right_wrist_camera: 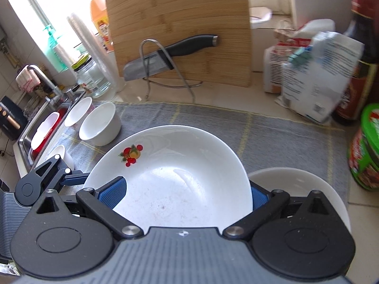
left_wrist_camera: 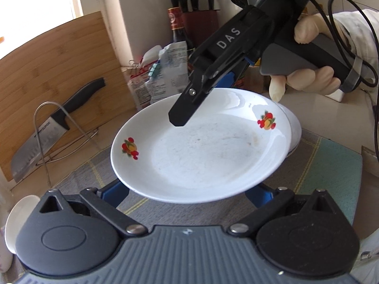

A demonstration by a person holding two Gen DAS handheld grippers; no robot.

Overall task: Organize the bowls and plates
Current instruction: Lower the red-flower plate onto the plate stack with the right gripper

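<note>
I held the fruit-patterned plate (left_wrist_camera: 201, 151) at frame centre, above the grey mat (right_wrist_camera: 272, 137), my right gripper (right_wrist_camera: 187, 194) clamping its rim and my left gripper (left_wrist_camera: 189, 189) spread wide beneath it, while bowls (right_wrist_camera: 99, 124) at left stayed unstacked.

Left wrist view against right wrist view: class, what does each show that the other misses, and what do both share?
Only the left wrist view shows the knife block, the gloved hand and the whole right gripper. Only the right wrist view shows the sink, the small white bowls, the glass jar and the green tub. Both show the fruit-patterned plate, the cutting board, the cleaver and the grey mat.
</note>
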